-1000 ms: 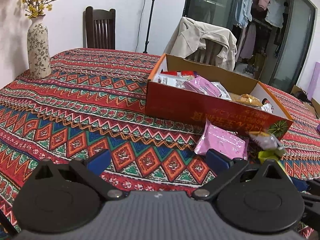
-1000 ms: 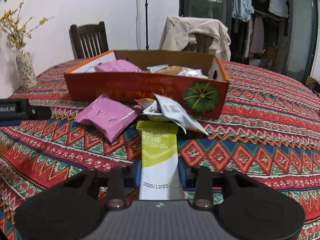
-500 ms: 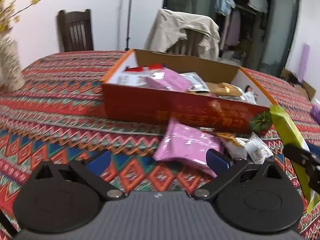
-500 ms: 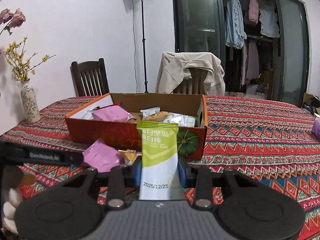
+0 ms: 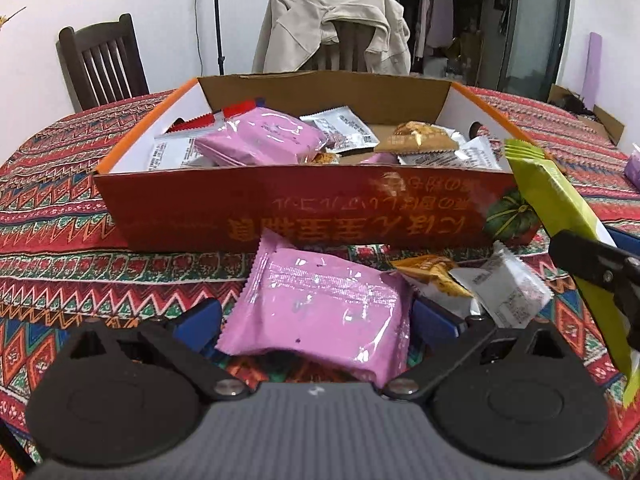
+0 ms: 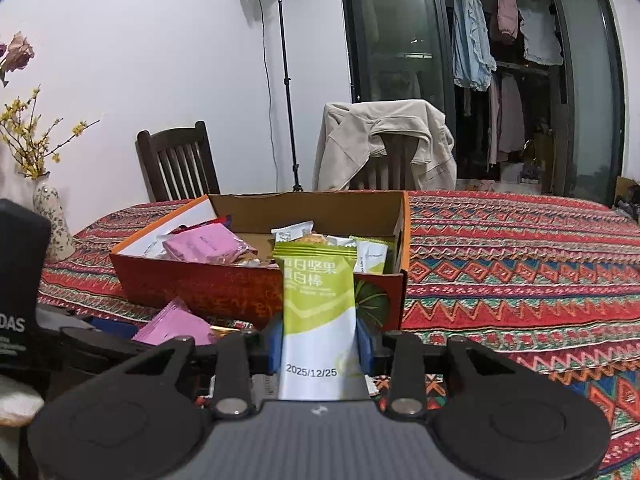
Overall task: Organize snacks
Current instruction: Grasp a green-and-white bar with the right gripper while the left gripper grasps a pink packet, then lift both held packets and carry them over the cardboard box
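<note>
An open orange-red cardboard box [image 5: 304, 208] holding several snack packets stands on the patterned tablecloth. In front of it lies a pink packet [image 5: 320, 300], between the spread fingers of my left gripper [image 5: 318, 320], which is open; the pads do not press on it. Beside it lie an orange-brown packet [image 5: 434, 276] and a white packet [image 5: 504, 292]. My right gripper [image 6: 319, 344] is shut on a green-and-white snack bar [image 6: 318, 292], held upright above the table before the box [image 6: 192, 284]. That bar [image 5: 556, 204] also shows at the right of the left wrist view.
A flowered vase [image 6: 54, 220] stands at the table's far left. Behind the table are a dark wooden chair [image 6: 178, 160], a chair draped with a beige jacket [image 6: 384, 144] and a light stand [image 6: 286, 80]. A purple packet [image 5: 632, 168] lies at the far right.
My left gripper has swung right and down, so the pink packet now lies between its fingers. My right gripper has lifted the green bar off the table, up in front of the box.
</note>
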